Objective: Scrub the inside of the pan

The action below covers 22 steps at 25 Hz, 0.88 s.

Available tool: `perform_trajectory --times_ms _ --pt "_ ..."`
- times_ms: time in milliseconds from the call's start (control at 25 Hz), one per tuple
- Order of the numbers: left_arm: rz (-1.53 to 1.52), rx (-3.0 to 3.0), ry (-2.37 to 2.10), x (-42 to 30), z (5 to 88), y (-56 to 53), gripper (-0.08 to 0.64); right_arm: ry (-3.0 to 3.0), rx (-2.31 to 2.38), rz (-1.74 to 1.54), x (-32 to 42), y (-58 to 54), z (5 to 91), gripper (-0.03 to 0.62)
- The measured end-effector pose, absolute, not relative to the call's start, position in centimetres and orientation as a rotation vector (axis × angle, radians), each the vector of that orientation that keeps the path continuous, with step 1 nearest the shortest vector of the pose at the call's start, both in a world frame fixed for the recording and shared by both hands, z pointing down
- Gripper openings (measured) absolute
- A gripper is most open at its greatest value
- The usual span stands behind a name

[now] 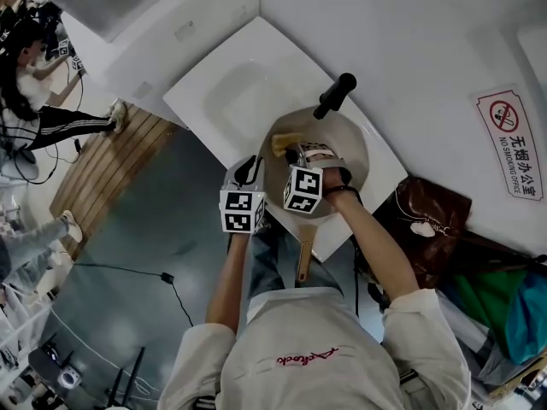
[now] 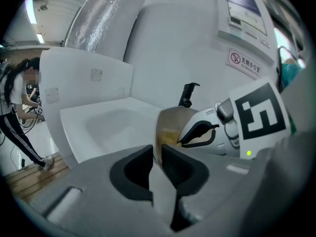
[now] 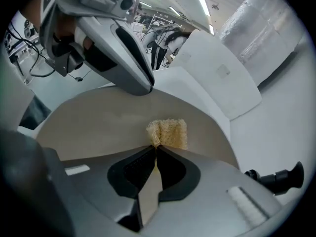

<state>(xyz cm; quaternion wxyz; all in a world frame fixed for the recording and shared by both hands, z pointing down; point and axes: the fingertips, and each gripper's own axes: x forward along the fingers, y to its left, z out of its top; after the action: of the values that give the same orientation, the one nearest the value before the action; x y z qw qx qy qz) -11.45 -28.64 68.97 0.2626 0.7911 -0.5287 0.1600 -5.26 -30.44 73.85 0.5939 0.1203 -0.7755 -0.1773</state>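
White sink [image 1: 220, 92] is carrying the pan [image 1: 344, 143] at its near right edge. Left hand-held gripper [image 2: 158, 157] is clamping the pan's rim. Right hand-held gripper [image 3: 155, 149] is pinching a yellow sponge [image 3: 168, 133], pressing it against the pan's inside.

One pan [image 1: 352, 146], one sponge [image 3: 168, 133], two grippers [image 2: 157, 154] [image 3: 154, 149], one sink [image 1: 229, 92], one no-smoking sign [image 1: 510, 143]

A white wall [image 1: 427, 41] is fitted with a no-smoking sign [image 1: 510, 143]. A strip of wooden boards [image 1: 111, 165] is laid beside a grey floor [image 1: 145, 246], across which a black cable [image 1: 167, 278] is run. Strip lights [image 2: 30, 11] are lit overhead, near a foil-wrapped duct [image 2: 98, 23].
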Motion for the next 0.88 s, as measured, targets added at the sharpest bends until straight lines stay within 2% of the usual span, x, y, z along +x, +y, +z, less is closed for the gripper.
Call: perform_trajectory --times_ms 520,880 --pt "0.438 2.136 -1.424 -11.4 68.9 -28.6 0.057 -1.718 0.293 -0.431 -4.6 -32.0 75.7 0.023" --pt "0.442 2.130 -1.433 -11.5 69.0 -28.7 0.057 -1.662 0.346 -0.393 -0.3 -33.3 75.8 0.023"
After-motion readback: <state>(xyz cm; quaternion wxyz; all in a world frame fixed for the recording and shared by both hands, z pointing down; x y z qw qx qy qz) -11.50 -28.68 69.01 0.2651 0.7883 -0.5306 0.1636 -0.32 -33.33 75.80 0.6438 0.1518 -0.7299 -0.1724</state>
